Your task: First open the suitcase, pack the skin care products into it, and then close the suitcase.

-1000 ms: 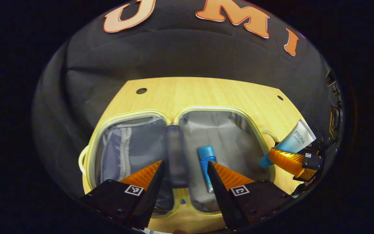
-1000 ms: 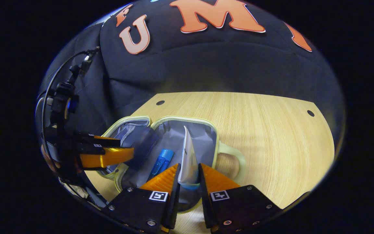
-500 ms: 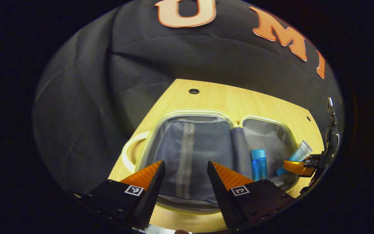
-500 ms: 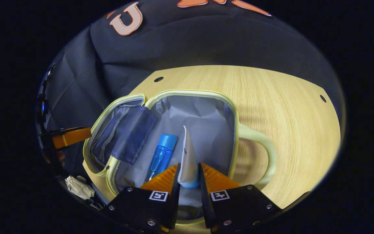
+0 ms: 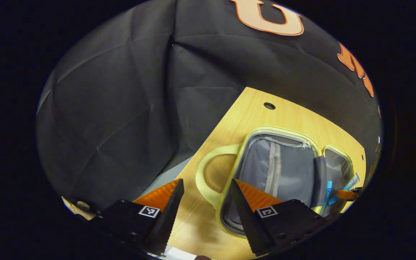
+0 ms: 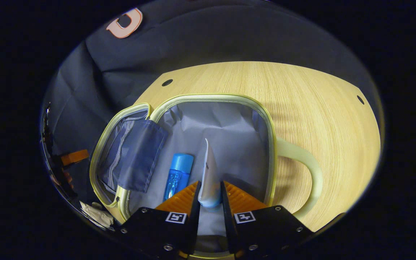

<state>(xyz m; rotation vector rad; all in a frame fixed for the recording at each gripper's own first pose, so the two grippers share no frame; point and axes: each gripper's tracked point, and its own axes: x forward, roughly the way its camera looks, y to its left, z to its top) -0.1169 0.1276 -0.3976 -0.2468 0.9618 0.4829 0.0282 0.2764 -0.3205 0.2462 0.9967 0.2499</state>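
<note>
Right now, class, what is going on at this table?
A person is packing skin care items into an open suitcase lying flat on the wooden table. The right gripper is shut on a white tube, holding it over the right half, beside a blue bottle already lying inside. The left gripper hangs open near the suitcase's left handle, holding nothing.
</note>
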